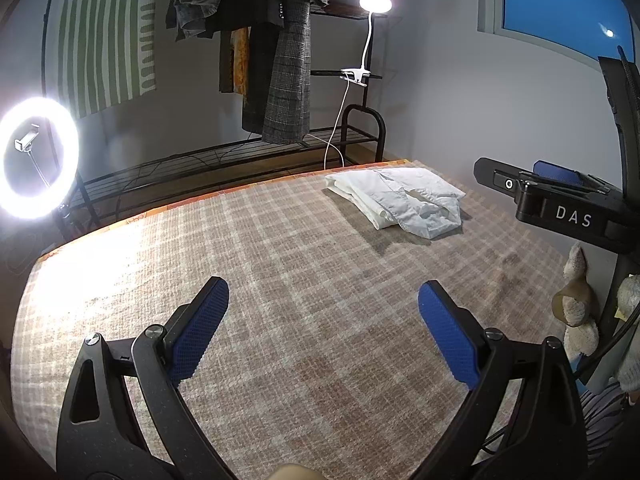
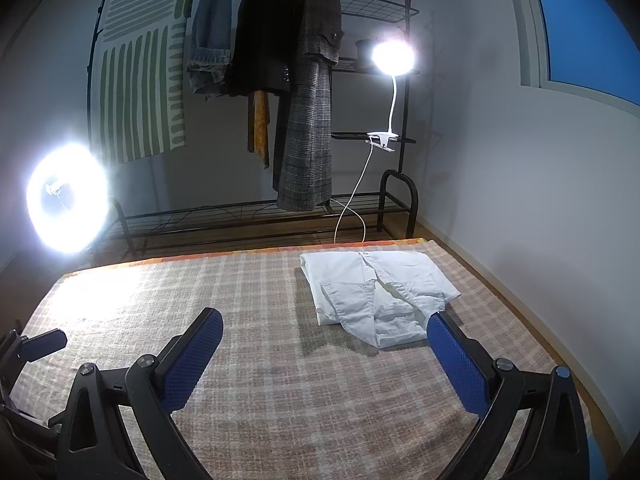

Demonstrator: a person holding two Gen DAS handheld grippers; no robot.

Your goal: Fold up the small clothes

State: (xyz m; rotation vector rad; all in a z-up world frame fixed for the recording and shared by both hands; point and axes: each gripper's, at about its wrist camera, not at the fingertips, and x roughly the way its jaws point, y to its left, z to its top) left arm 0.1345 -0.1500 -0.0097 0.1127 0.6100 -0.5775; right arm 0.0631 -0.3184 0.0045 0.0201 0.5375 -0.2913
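A folded white shirt (image 2: 378,298) lies at the far right of the plaid blanket (image 2: 256,380), near its far edge. The right gripper (image 2: 325,354) hovers just short of it, fingers spread wide and holding nothing. The left gripper (image 1: 323,322) hangs over bare blanket, well apart from the shirt, likewise wide and unladen. Behind stand a ring light (image 2: 66,198), a clip lamp (image 2: 392,58) and a garment rack (image 2: 260,216).

white shirt (image 2: 376,292) — folded, flat, far-right bedcover

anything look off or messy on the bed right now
Only the white folded shirt at the far right of the plaid blanket: its front layers lie uneven and rumpled. Nothing spilled or damaged.
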